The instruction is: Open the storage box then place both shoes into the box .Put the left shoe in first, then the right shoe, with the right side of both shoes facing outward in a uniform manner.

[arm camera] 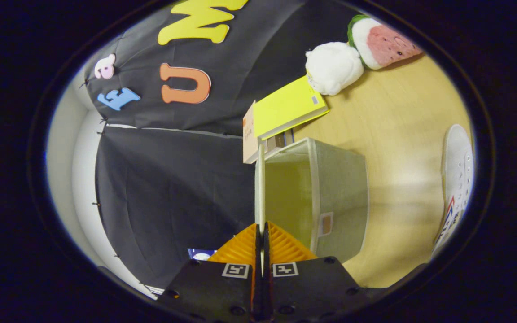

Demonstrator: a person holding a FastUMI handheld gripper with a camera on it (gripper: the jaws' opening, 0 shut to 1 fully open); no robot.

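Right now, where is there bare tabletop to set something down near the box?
The gripper is shut on the thin white lid of the pale fabric storage box. Bare wood table lies between box, white sneaker and plush toys. Crowded where the yellow book meets the box.

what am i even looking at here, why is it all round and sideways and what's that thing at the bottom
The camera rides on a hand-held two-finger gripper, carried by a person; its wide lens bends the scene, and the gripper is turned, so the wooden floor looks tipped up. The two fingers at the bottom are pinched shut on the thin lid of a fabric storage box, seen edge-on and swung open. Beyond the box lie a yellow book, a white plush toy and a watermelon plush. A white shoe lies off to the side of the box.
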